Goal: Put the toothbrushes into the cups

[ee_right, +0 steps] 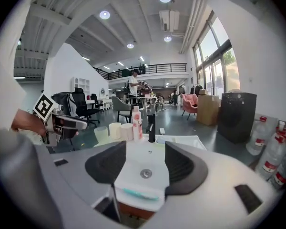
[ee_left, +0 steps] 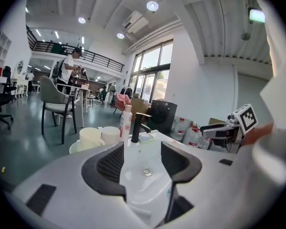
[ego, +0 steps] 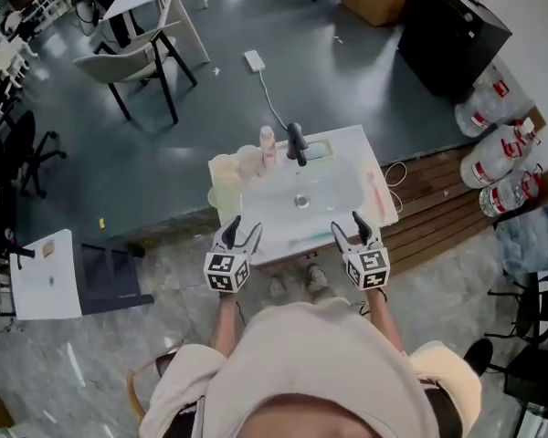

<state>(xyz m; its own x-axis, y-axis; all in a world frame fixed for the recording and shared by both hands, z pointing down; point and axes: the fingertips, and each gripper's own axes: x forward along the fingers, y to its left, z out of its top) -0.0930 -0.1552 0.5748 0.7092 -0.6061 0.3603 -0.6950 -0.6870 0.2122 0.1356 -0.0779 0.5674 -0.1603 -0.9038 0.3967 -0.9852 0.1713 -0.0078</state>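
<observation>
Sink (ego: 333, 182) front: teal toothbrush (ee_right: 139, 194), barely discernible overhead.

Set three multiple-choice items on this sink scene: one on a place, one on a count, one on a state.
1. Where does the teal toothbrush lie?
A. in a cup
B. on the near rim of the sink
C. on the floor

2. How many cups stand at the sink's left corner?
A. one
B. six
C. three

3. How do the jaws of the right gripper stand?
A. apart, gripping nothing
B. shut on a toothbrush
C. shut on a cup

Answers:
1 B: it lies flat on the white rim nearest the person.
2 C: two cream cups and one greenish cup stand together there.
3 A: the right gripper view shows a wide gap with only the sink beyond it.
</observation>
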